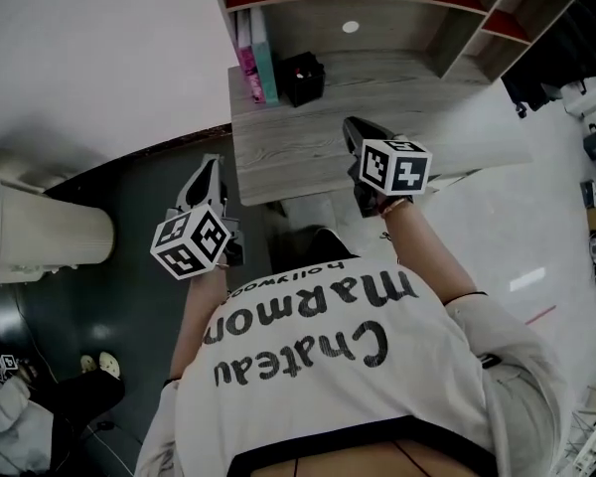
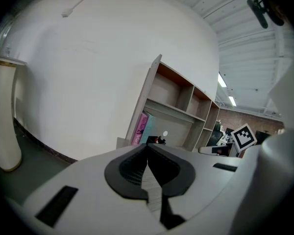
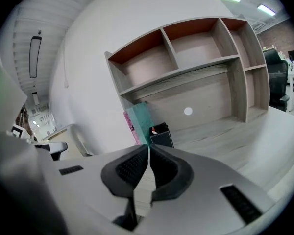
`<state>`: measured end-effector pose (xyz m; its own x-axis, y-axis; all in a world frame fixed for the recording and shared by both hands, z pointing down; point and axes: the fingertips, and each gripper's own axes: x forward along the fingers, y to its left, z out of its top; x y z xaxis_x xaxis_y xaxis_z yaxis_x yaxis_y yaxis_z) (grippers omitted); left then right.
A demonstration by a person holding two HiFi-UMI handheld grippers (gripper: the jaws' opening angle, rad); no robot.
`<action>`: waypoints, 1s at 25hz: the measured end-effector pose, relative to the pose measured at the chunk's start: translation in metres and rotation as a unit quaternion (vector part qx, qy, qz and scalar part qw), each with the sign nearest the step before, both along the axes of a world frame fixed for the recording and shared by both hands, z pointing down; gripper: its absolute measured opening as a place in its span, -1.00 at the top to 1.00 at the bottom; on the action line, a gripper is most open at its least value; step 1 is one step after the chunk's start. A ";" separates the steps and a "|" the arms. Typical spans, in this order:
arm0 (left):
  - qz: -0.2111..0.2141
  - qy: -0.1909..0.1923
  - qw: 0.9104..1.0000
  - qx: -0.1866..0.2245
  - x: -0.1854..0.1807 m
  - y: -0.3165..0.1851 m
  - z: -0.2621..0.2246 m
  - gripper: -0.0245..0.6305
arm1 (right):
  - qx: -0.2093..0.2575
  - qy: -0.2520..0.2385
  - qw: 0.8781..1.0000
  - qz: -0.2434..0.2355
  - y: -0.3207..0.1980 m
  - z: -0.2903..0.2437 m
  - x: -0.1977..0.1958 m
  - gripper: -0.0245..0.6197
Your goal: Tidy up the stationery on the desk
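Pale, grey-grained wood laminate across the desk top (image 1: 308, 152), with an open shelf unit (image 1: 417, 8) of the same wood at its back. Propped upright at the rear left corner: a thin pink book (image 1: 246, 63) and a teal book (image 1: 263, 63), touching side by side. Just beside them, a small black box-shaped pen holder (image 1: 301, 78), its contents too small to tell. No other stationery to be made out on the surface. Held near the front edge: the left gripper (image 1: 211, 172) off the desk's left corner over the dark floor (image 1: 129, 187), the right gripper (image 1: 361, 139) over the wood. Both with dark ribbed jaws brought together at the tips and nothing between them, so carrying nothing. Best judged as a moment between steps, or close to the end of the tidying, with books and holder already lined up at the back and no loose item in sight. Next, probably, look over the desk and shelves for anything left out. If the holder or the books want squaring, spread the jaws first, come in low toward the rear left corner and close on one item only. Mind the books, likely to topple if nudged sideways.
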<state>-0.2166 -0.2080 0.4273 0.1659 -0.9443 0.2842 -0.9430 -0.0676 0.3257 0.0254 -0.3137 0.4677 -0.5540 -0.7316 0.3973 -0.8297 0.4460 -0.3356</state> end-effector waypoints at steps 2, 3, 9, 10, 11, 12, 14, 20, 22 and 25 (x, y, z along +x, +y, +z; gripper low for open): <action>0.004 0.000 1.000 -0.003 -0.001 0.007 0.004 0.87 | -0.010 0.016 1.000 0.006 0.014 0.008 0.004 0.86; 0.006 -0.001 1.000 -0.005 -0.002 0.011 0.008 0.87 | -0.015 0.024 1.000 0.008 0.021 0.012 0.006 0.87; 0.018 0.000 0.999 -0.027 0.001 0.031 0.029 0.87 | -0.038 0.029 0.999 0.022 0.052 0.029 0.021 0.89; 0.018 0.001 0.999 -0.028 0.001 0.033 0.030 0.87 | -0.038 0.027 0.999 0.023 0.054 0.028 0.021 0.89; 0.018 0.002 0.999 -0.029 0.001 0.034 0.031 0.87 | -0.037 0.026 0.999 0.023 0.055 0.027 0.022 0.89; 0.017 0.003 0.999 -0.029 0.001 0.035 0.030 0.87 | -0.036 0.026 0.999 0.023 0.056 0.025 0.022 0.89; 0.017 0.004 0.999 -0.026 0.002 0.034 0.028 0.87 | -0.035 0.025 0.999 0.021 0.057 0.023 0.022 0.89; 0.021 0.001 0.999 -0.025 0.008 0.033 0.026 0.87 | -0.039 0.024 0.999 0.014 0.056 0.025 0.023 0.89; 0.019 0.002 0.999 -0.026 0.008 0.034 0.027 0.87 | -0.041 0.023 0.999 0.009 0.055 0.028 0.021 0.90; 0.016 0.001 1.000 -0.027 0.007 0.035 0.028 0.87 | -0.045 0.022 0.999 0.013 0.052 0.030 0.023 0.89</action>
